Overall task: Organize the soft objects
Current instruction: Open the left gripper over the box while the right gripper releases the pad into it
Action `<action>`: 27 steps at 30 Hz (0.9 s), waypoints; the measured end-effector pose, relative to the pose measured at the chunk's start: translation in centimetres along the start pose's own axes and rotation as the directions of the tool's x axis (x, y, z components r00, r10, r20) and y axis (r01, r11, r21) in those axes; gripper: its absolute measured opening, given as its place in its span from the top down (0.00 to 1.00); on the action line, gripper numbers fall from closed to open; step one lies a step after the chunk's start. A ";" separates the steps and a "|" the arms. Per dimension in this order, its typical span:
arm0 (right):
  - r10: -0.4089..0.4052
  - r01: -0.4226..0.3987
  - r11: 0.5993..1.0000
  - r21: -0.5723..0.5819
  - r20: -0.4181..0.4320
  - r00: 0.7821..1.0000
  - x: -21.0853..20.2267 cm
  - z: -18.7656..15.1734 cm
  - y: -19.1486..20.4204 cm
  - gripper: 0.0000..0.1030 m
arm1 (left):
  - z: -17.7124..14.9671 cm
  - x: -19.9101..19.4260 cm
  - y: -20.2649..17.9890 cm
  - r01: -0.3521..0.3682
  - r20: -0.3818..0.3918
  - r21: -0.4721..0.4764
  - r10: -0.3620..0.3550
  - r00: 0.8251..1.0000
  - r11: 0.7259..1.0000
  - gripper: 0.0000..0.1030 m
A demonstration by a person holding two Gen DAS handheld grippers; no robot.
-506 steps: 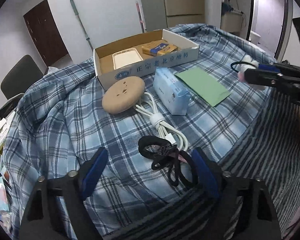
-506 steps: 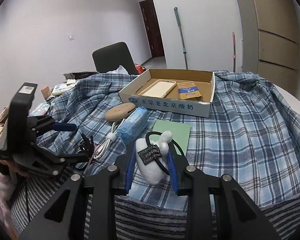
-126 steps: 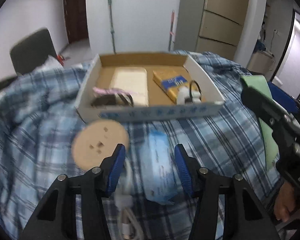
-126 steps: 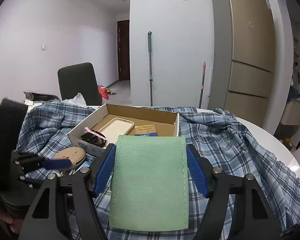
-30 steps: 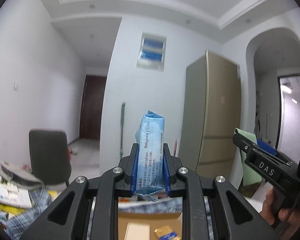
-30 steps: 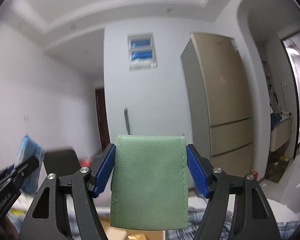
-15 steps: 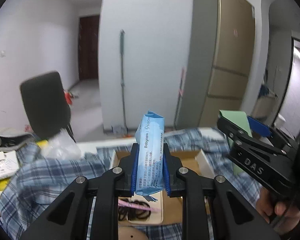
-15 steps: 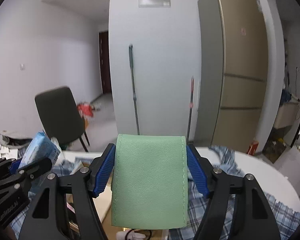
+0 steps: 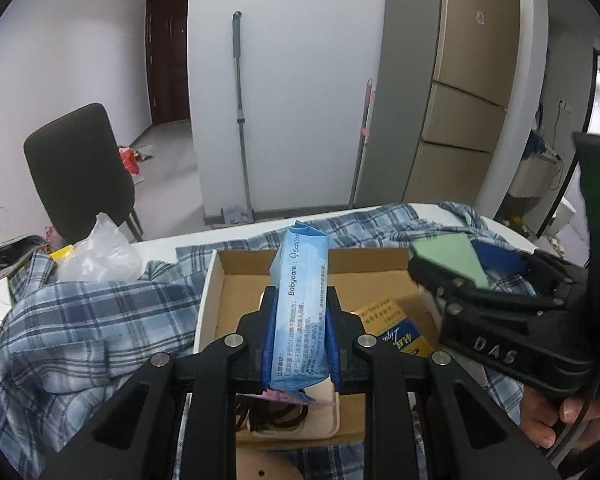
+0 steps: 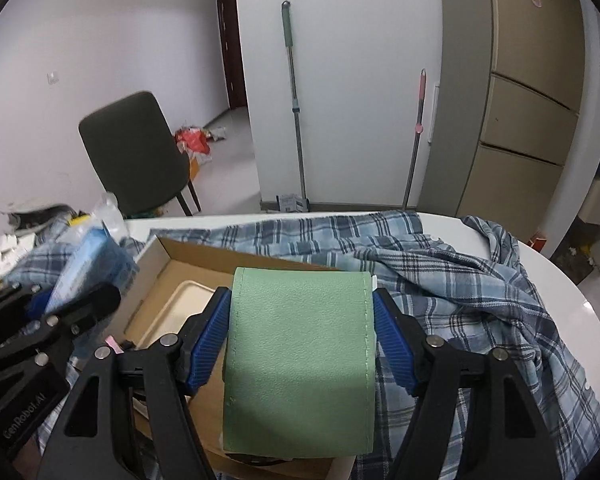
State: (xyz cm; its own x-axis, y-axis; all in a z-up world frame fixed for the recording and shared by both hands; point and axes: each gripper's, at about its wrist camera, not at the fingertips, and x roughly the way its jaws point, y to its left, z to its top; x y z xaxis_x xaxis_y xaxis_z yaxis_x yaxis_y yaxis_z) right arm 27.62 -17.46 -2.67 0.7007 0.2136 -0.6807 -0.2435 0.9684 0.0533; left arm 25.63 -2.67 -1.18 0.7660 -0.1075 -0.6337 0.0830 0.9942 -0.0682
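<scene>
Blue tissue pack (image 9: 300,304) is pinched upright in my left gripper (image 9: 299,340), jaws closed tight on both its sides, pads pressing the wrapper. It's held above the cardboard box (image 9: 236,264), roughly over the box's left-middle part; can't tell how high it sits over the box floor. Under it in the left cam I see a cream tray (image 9: 320,412) w/ black hair ties (image 9: 276,420) on it, plus a yellow-blue packet (image 9: 396,328) to the right, all inside the box.

Right gripper (image 10: 302,344) has the green pouch (image 10: 300,356) clamped between its blue pads, jaws set wide w/ the pouch filling the gap edge to edge. Pouch hangs over the box's right half, near the front wall in the right cam. Left cam shows that gripper coming in from the right side, my hand (image 9: 556,420) on its grip.

Box sits on a blue plaid cloth (image 10: 460,280) spread over a white table (image 10: 572,292). Dark chair (image 10: 136,152) stands behind the table, mop (image 10: 294,100) leans on the wall.
</scene>
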 end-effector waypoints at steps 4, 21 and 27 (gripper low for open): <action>-0.007 0.007 1.000 0.000 -0.015 1.000 0.6 -0.1 0.1 0.33 | -0.1 0.0 -0.1 -0.016 0.015 0.017 0.016 1.000 1.000 0.78; -0.033 0.033 0.999 -0.030 0.000 0.999 0.8 -0.4 0.8 0.23 | 1.0 -3.3 1.1 -0.037 0.163 -0.047 0.044 0.986 0.998 0.34; -0.051 0.051 0.999 0.002 0.080 0.996 -1.9 1.1 1.0 0.23 | 2.0 -6.1 0.6 -0.037 0.227 -0.038 0.044 0.973 0.999 0.34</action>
State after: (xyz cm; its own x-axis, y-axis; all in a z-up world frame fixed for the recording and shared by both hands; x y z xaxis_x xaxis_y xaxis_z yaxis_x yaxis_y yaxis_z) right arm 26.77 -16.76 -0.51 0.7634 0.1733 -0.6222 -0.2060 0.9784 0.0198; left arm 22.26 -1.37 4.20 0.8937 -0.0605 -0.4446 0.0307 0.9968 -0.0739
